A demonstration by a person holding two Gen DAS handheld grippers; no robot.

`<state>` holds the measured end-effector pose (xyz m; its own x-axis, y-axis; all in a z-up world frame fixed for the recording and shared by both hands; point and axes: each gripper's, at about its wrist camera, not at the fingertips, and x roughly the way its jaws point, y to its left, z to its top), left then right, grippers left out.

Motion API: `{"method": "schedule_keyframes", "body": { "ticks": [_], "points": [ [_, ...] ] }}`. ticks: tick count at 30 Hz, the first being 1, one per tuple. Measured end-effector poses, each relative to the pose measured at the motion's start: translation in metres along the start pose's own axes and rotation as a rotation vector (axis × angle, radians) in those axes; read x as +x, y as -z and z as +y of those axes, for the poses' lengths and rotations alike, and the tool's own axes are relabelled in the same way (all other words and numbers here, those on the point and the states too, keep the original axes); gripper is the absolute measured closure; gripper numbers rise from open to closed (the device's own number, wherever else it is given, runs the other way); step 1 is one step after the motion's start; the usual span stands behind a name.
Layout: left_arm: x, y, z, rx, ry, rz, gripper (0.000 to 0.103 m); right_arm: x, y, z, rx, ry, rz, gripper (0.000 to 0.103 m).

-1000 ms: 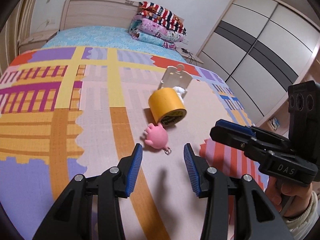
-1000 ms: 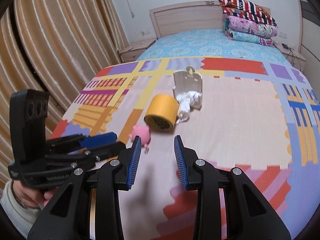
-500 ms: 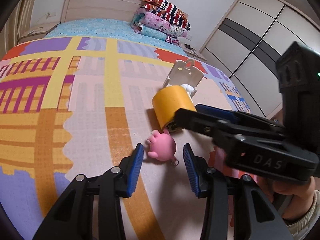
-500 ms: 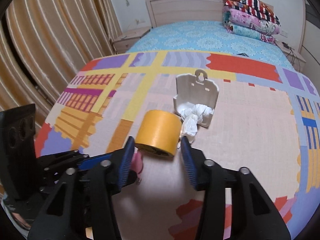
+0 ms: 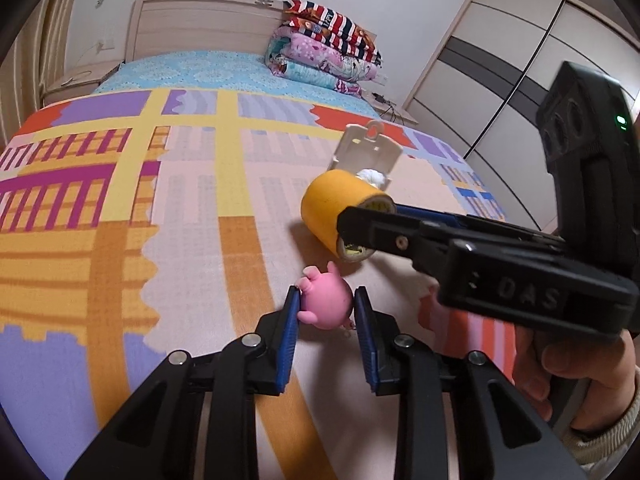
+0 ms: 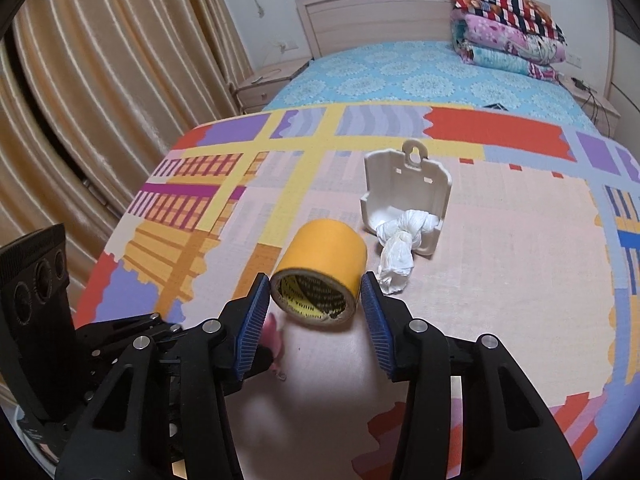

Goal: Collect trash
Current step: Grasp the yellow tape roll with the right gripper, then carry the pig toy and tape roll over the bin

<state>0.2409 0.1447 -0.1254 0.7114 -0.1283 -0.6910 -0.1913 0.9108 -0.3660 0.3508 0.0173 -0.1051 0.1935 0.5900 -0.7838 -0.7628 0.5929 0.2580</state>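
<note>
A pink pig toy (image 5: 328, 300) lies on the colourful mat. My left gripper (image 5: 325, 308) has its pads touching both sides of it. A yellow tape roll (image 6: 320, 270) lies on its side just beyond; it also shows in the left wrist view (image 5: 340, 204). My right gripper (image 6: 316, 304) is open, its fingertips on either side of the roll's near end, not touching. A crumpled white tissue (image 6: 400, 246) spills from a white plastic holder (image 6: 408, 196) behind the roll. The pig is mostly hidden in the right wrist view (image 6: 274, 338).
The patchwork mat (image 5: 120, 216) covers the near part of a bed. Folded blankets (image 6: 508, 32) are stacked by the headboard. Curtains (image 6: 100, 100) hang to the left, a wardrobe (image 5: 500, 72) stands to the right, and nightstands (image 6: 272, 84) flank the bed.
Both grippers have moved forward. My left gripper has narrowed onto the pig toy. My right gripper has come up to the tape roll and stayed open.
</note>
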Motion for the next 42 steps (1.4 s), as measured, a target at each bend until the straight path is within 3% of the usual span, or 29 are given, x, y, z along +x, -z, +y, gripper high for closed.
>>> {"method": "schedule_keyframes", "body": {
  "ticks": [11,12,13,14,17,20,25,27,28,29,35,42],
  "points": [
    [-0.036,0.036,-0.025,0.091,-0.012,-0.01,0.077,-0.021,0.023,0.007,-0.076,0.027,0.029,0.057],
    [-0.04,0.038,-0.026,0.096,-0.016,-0.012,0.077,-0.022,0.025,0.008,-0.096,0.041,0.036,0.06],
    [-0.043,0.041,-0.027,0.099,-0.018,-0.014,0.077,-0.024,0.029,0.01,-0.121,0.065,0.044,0.084],
    [-0.046,0.043,-0.029,0.104,-0.018,-0.018,0.077,-0.025,0.031,0.01,-0.131,0.065,0.061,0.086],
    [-0.053,0.047,-0.032,0.113,-0.01,-0.027,0.077,-0.023,0.038,0.01,-0.172,0.092,0.11,0.086],
    [-0.059,0.05,-0.033,0.112,-0.011,-0.044,0.077,-0.022,0.041,0.012,-0.186,0.106,0.093,0.075],
    [-0.06,0.056,-0.032,0.107,-0.004,-0.034,0.077,-0.013,0.042,0.015,-0.182,0.116,0.057,0.074],
    [-0.059,0.058,-0.032,0.104,-0.002,-0.031,0.077,-0.009,0.042,0.014,-0.167,0.089,0.043,0.079],
    [-0.06,0.059,-0.031,0.104,-0.004,-0.029,0.077,-0.007,0.042,0.014,-0.169,0.08,0.044,0.09],
    [-0.06,0.06,-0.031,0.106,-0.007,-0.029,0.077,-0.005,0.044,0.015,-0.182,0.091,0.048,0.093],
    [-0.07,0.07,-0.031,0.12,-0.037,-0.042,0.077,-0.023,0.054,0.017,-0.184,0.091,0.009,0.095],
    [-0.096,0.092,-0.038,0.134,-0.023,-0.064,0.077,-0.056,0.083,0.021,-0.183,0.059,-0.013,0.095]
  ]
}}
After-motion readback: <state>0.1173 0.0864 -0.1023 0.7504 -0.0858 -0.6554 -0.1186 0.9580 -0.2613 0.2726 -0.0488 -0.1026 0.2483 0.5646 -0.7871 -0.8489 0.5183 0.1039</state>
